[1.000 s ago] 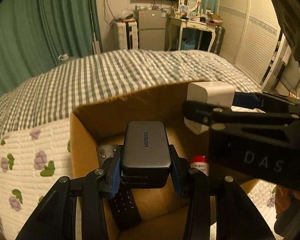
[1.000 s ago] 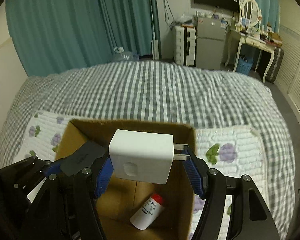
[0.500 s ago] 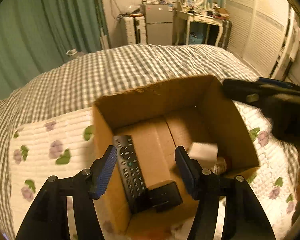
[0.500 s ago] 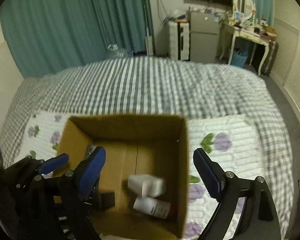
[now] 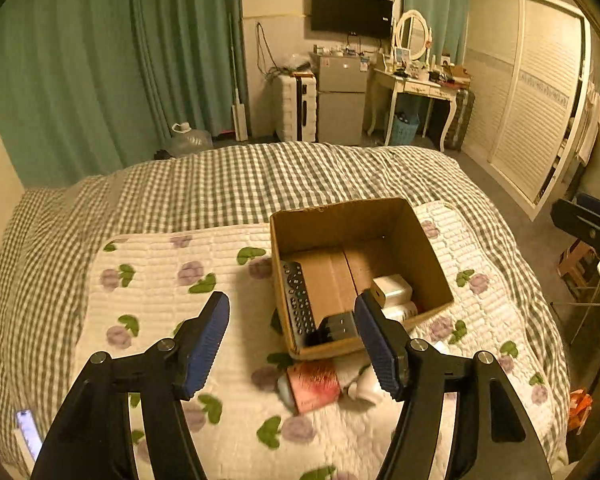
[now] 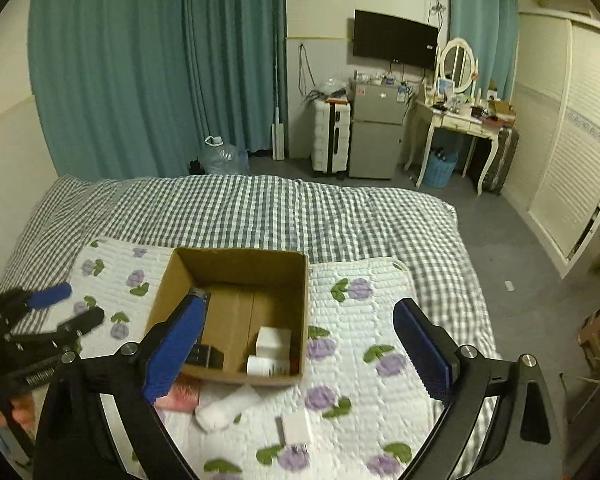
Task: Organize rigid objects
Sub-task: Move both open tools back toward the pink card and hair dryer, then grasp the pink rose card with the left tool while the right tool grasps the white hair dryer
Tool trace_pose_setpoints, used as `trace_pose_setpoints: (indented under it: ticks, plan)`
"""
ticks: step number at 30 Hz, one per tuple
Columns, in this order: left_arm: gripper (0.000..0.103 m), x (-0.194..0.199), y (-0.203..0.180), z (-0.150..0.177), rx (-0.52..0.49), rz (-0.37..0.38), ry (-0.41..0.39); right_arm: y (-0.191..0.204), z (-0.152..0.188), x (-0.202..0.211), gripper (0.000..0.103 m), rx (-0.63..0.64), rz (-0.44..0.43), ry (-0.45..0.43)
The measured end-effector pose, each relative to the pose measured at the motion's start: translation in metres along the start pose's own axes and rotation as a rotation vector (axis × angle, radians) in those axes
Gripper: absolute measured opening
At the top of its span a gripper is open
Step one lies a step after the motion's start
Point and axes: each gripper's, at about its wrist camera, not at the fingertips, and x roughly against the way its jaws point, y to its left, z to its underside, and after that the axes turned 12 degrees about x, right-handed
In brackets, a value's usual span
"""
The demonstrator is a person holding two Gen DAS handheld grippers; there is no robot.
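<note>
holding both tools up over the bed, you have each gripper empty with its jaws spread wide apart. your left gripper [image 5: 292,336] fills the lower middle of the left wrist view, and its 2 blue pads frame the near-left corner of the cardboard box [image 5: 428,256]. your right gripper [image 6: 296,348] sits low in the right wrist view, its pads on either side of the box [image 6: 300,300], and the left gripper [image 6: 52,312] shows again at the left edge of that frame.

1 box sits on the flowered quilt [image 5: 160,280], a little right of centre in the left wrist view. inside it you can count 4 things: 1 black remote [image 5: 298,300] lying along the left wall, 1 dark charger [image 5: 338,326] in the near left corner, 1 white charger block [image 5: 392,288] toward the near right, and 1 white bottle [image 6: 266,365] lying on its side against the near wall, just beside the white block [image 6: 273,340].

outside the box, at the bottom of the frames, 3 more things lie on the quilt: 1 pink item [image 5: 314,386] just in front of the near wall, 1 white rolled thing [image 6: 226,406] beside it, and 1 small white plug adapter [image 6: 296,426] a bit further toward you. all 3 are blurred, so their details are unclear.
</note>
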Motion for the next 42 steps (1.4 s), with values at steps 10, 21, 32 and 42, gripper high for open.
trace_pose_setpoints:
  ticks: [10,21,32,42]
  plan:
    - [0.069,0.004,0.003,0.065,-0.010,-0.005,0.039,0.023,0.057,0.022,0.096,0.028,0.018,0.021]
    - [0.069,-0.083,0.015,0.132,0.028,-0.063,0.179,0.056,0.141,-0.079,0.096,-0.013,-0.055,0.225]
    - [0.069,-0.134,0.056,0.131,0.100,-0.141,0.248,0.107,0.148,-0.168,0.093,-0.099,-0.206,0.335]
    - [0.069,-0.140,0.056,0.130,0.077,-0.123,0.262,0.127,0.158,-0.218,0.069,-0.176,-0.232,0.414]
